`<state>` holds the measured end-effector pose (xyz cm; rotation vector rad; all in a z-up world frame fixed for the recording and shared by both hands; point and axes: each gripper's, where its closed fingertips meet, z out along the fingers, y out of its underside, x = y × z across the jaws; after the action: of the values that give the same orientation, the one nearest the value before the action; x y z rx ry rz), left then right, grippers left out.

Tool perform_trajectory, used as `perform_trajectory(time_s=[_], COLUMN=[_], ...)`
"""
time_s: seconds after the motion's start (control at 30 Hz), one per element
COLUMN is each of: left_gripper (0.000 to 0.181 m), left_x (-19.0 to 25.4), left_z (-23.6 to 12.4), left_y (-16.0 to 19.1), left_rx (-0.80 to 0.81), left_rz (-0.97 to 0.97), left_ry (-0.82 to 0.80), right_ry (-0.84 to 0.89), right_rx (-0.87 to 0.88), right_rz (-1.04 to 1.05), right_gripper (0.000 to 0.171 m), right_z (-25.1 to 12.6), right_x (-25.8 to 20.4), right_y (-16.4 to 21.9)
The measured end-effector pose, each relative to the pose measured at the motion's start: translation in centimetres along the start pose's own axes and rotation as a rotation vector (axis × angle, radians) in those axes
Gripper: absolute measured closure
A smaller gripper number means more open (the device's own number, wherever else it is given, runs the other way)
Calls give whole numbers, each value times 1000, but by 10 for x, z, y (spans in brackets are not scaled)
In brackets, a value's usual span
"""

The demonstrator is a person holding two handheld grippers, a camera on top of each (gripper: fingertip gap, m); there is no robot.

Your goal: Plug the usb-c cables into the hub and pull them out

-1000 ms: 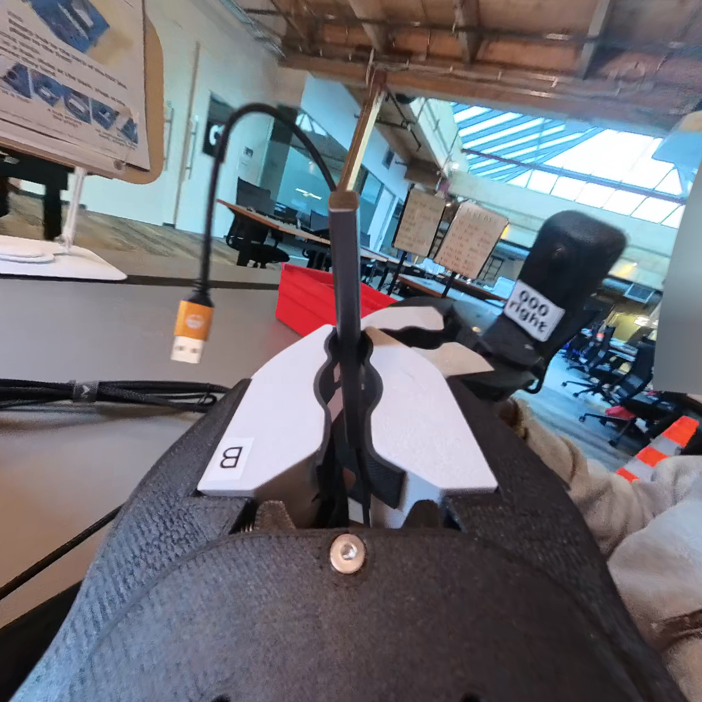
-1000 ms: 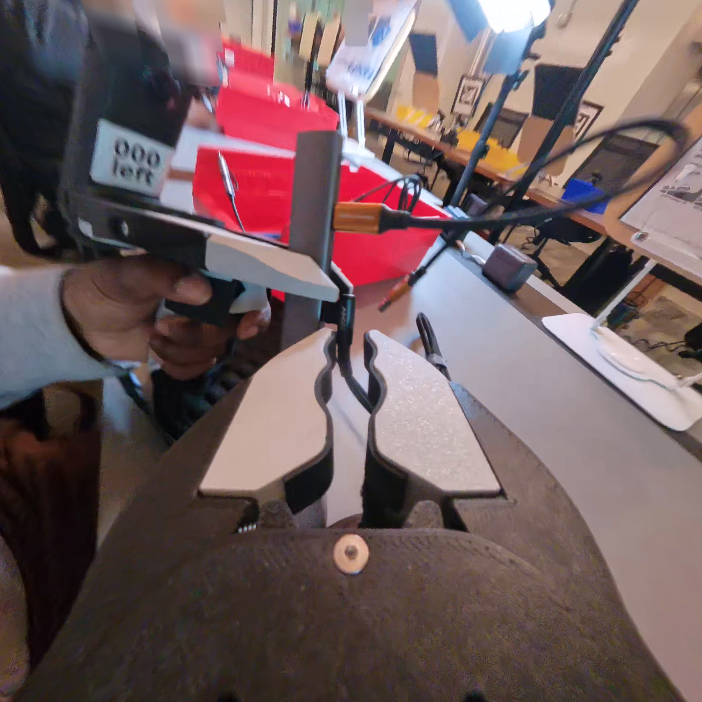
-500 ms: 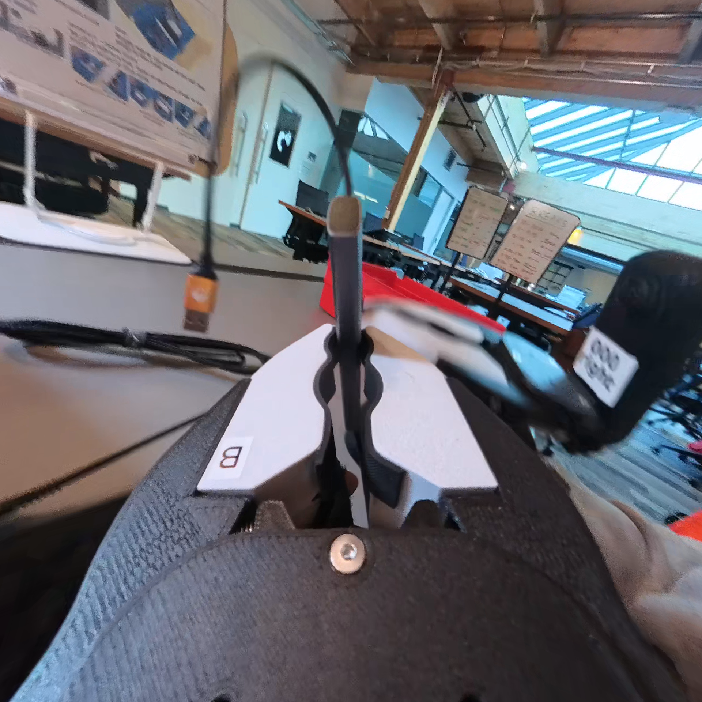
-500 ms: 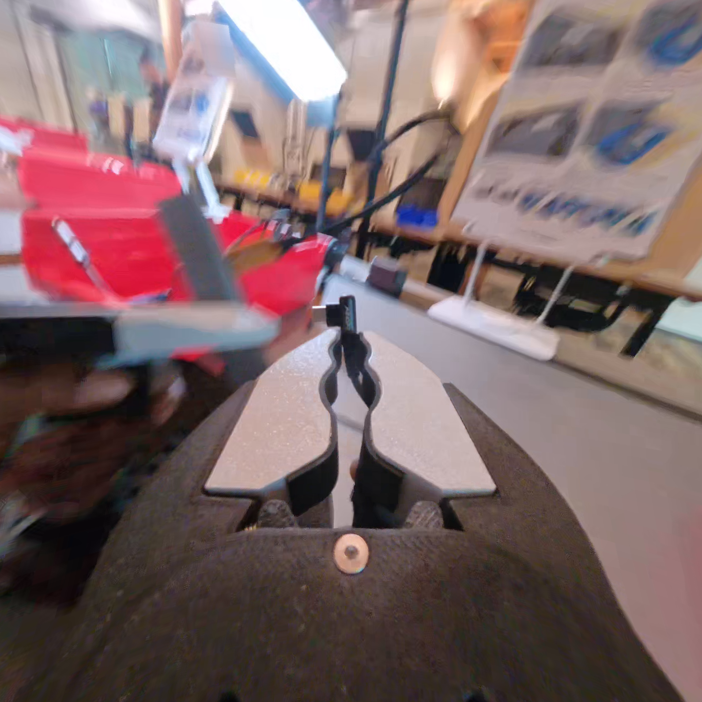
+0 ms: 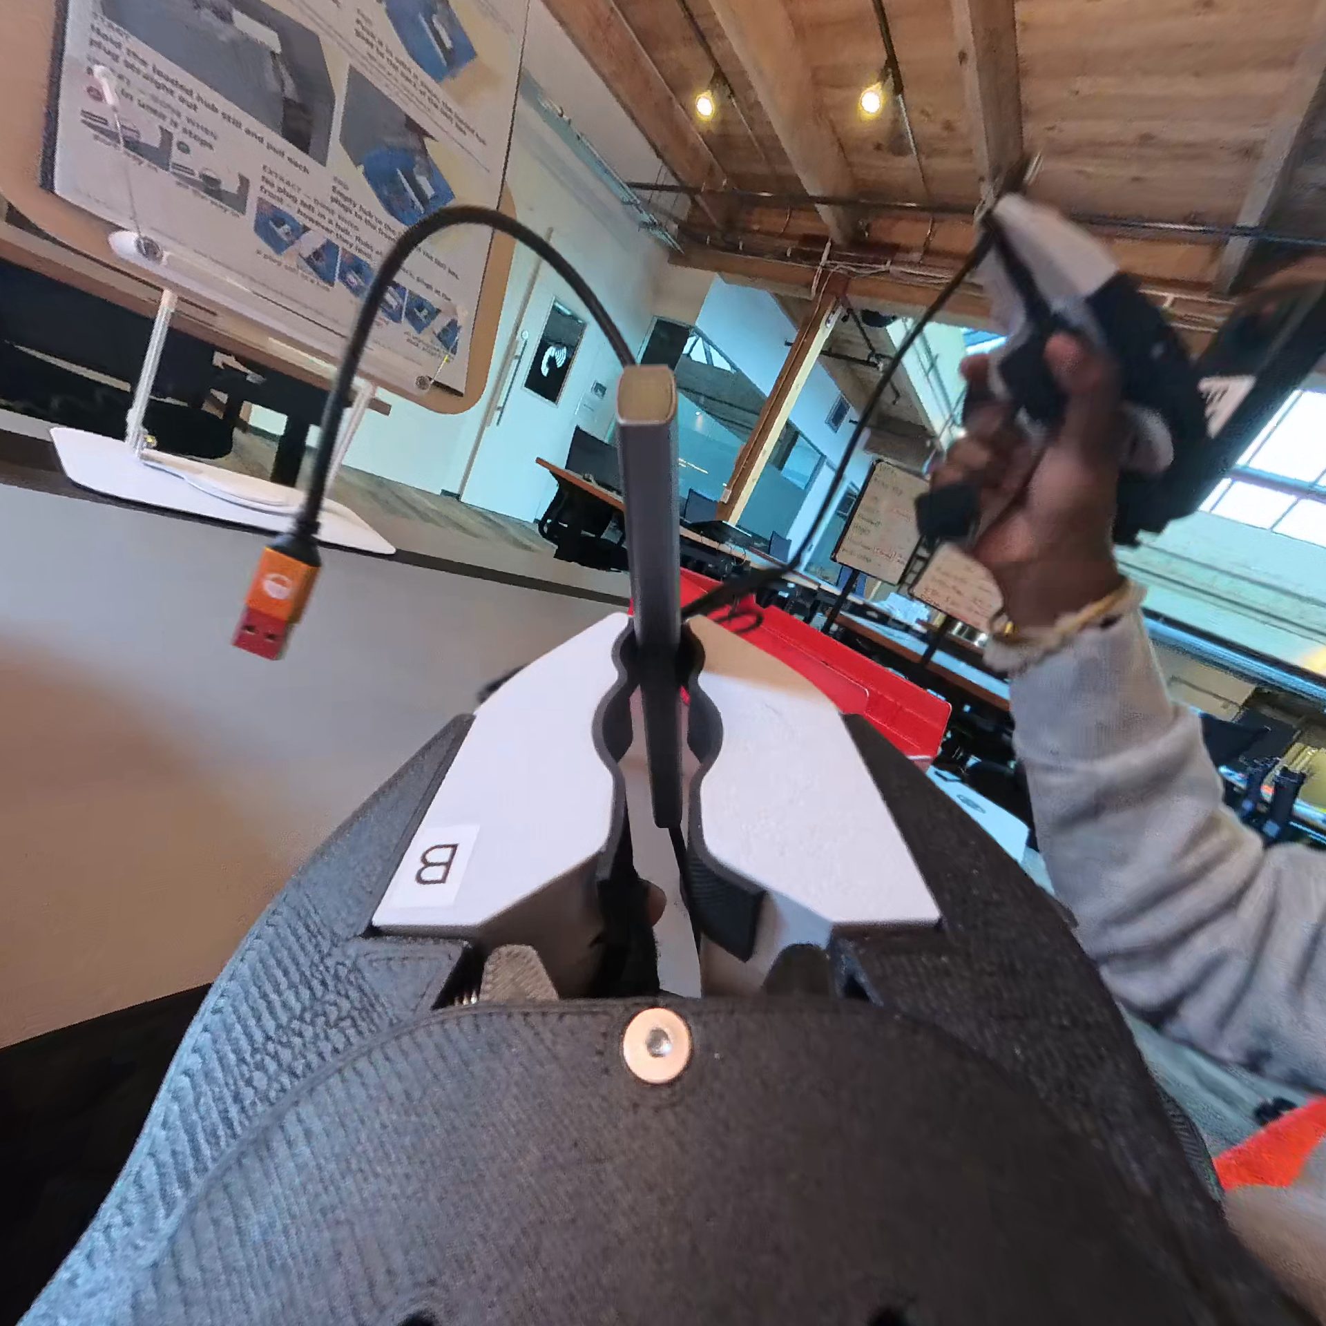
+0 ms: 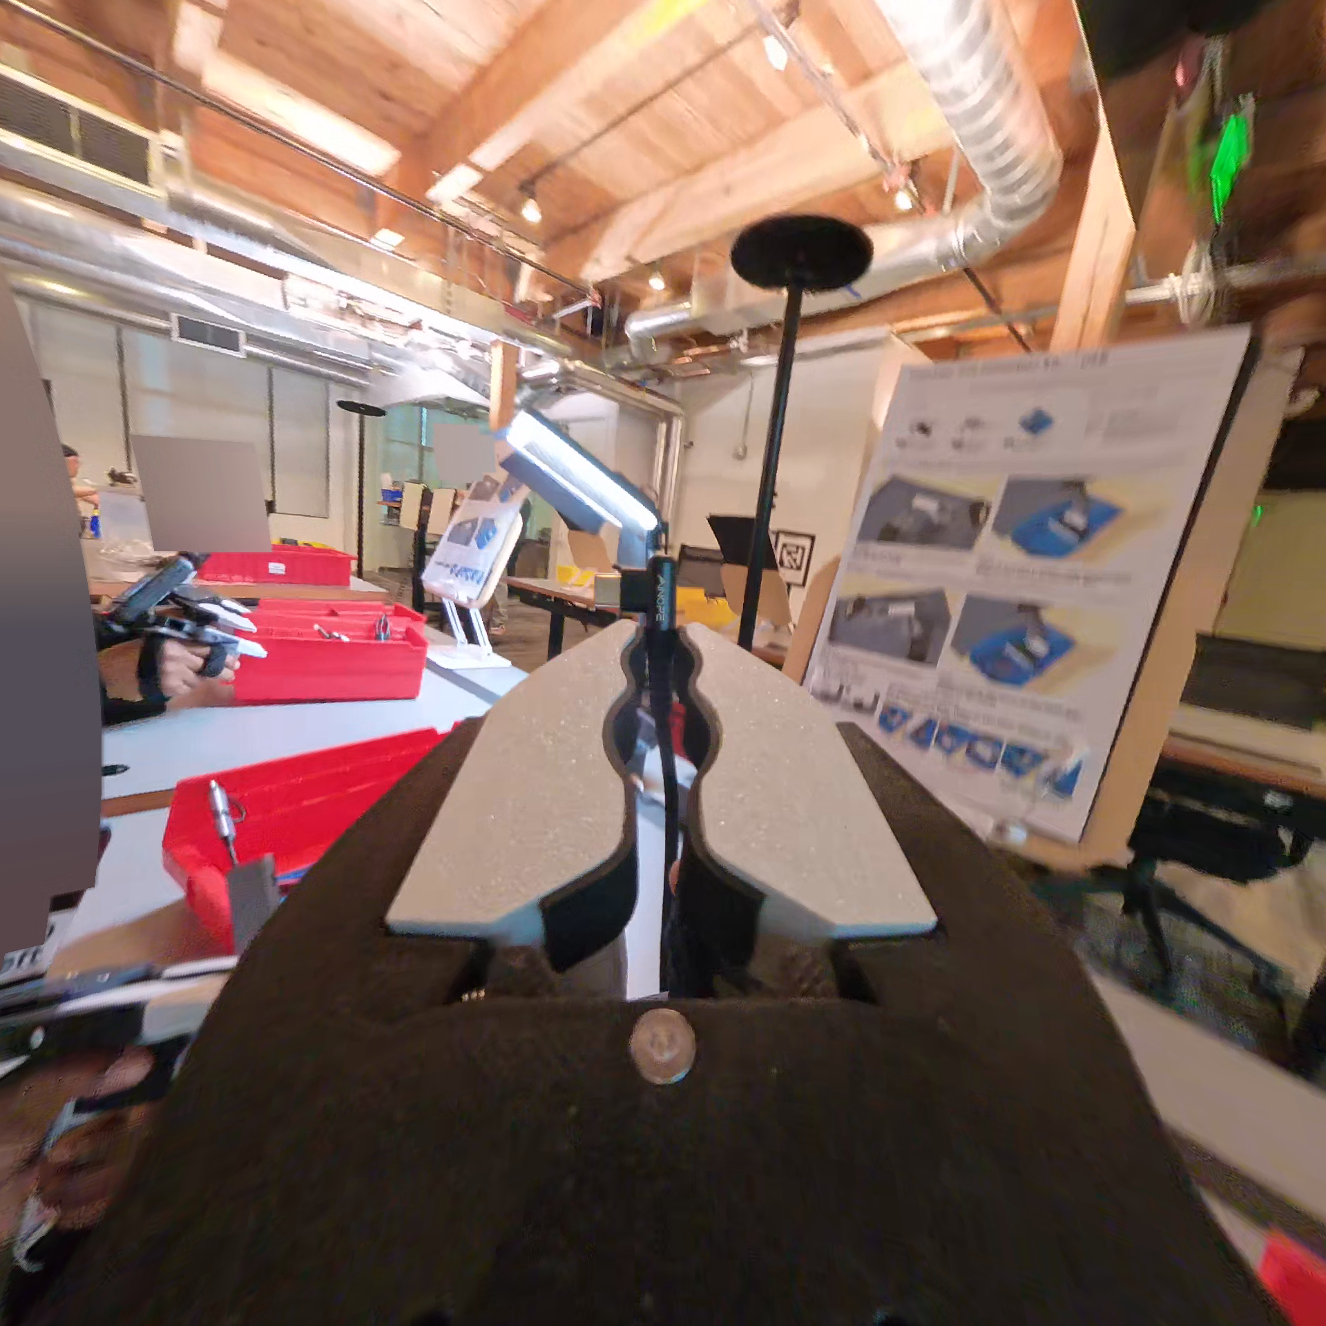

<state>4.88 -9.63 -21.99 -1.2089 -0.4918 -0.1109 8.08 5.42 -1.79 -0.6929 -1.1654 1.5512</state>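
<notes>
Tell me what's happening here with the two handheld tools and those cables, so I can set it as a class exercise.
A person holds a gripper in each hand. The left tongs are shut on a slim grey hub, held upright, with a short cable ending in an orange USB plug dangling from its top. The right tongs are shut on a black cable just below its connector, lifted high and well clear of the hub. A red bin sits on the table below.
</notes>
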Motion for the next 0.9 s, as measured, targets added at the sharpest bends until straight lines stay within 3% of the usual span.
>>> perform_trajectory(time_s=[0.2, 0.47, 0.67, 0.9], left_gripper=[170, 170, 170, 170], left_x=[3, 4, 5, 7], left_z=[0, 0, 0, 1], left_y=[2, 2, 3, 4], left_rx=[-9, -10, -15, -20], left_rz=[2, -5, 3, 3], left_ry=[26, 42, 45, 58], right_ry=[11, 81, 115, 96], right_rx=[40, 56, 17, -79], right_rz=[-129, -117, -74, -21], right_gripper=[165, 164, 164, 163], right_z=[21, -23, -74, -113], right_x=[37, 115, 170, 186], right_y=[-102, -181, -167, -84])
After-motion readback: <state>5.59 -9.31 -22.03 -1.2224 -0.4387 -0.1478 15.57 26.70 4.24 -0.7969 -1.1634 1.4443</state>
